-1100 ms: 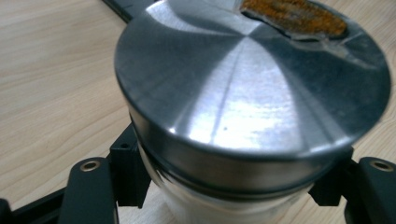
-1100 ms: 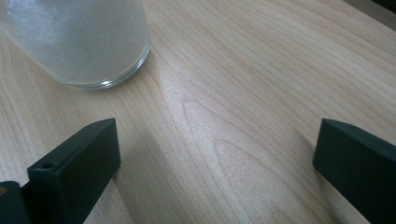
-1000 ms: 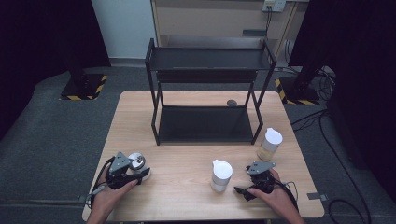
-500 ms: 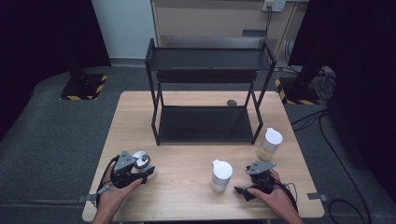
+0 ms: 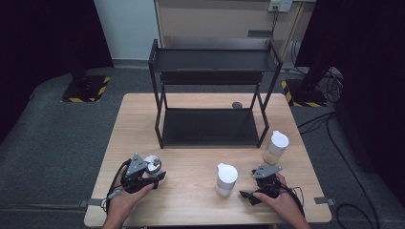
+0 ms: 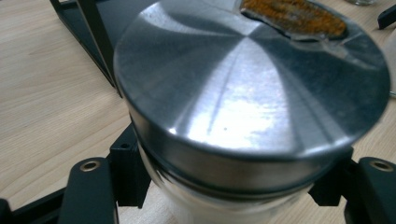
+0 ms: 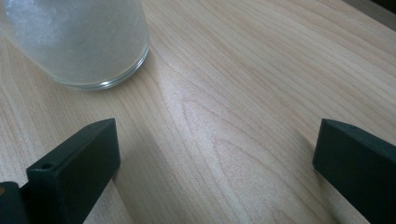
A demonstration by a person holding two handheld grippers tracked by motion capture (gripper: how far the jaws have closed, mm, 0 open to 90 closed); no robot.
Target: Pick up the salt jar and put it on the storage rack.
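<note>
1. The left gripper (image 5: 152, 177), at about 7 o'clock on the worktop (image 5: 191, 205), has its jaws clamped on the glass body of a steel-lidded jar (image 6: 243, 93), just under the lid.
2. The black two-tier rack (image 5: 212, 90) stands at 12 o'clock. Judging by the layout, the jar likely belongs there, so carry it upright.
3. Pass clear of the rack's front post.
4. The right gripper (image 5: 249, 194) rests at 5 o'clock with jaws wide apart and empty, beside a white-lidded jar (image 5: 226, 179).
</note>
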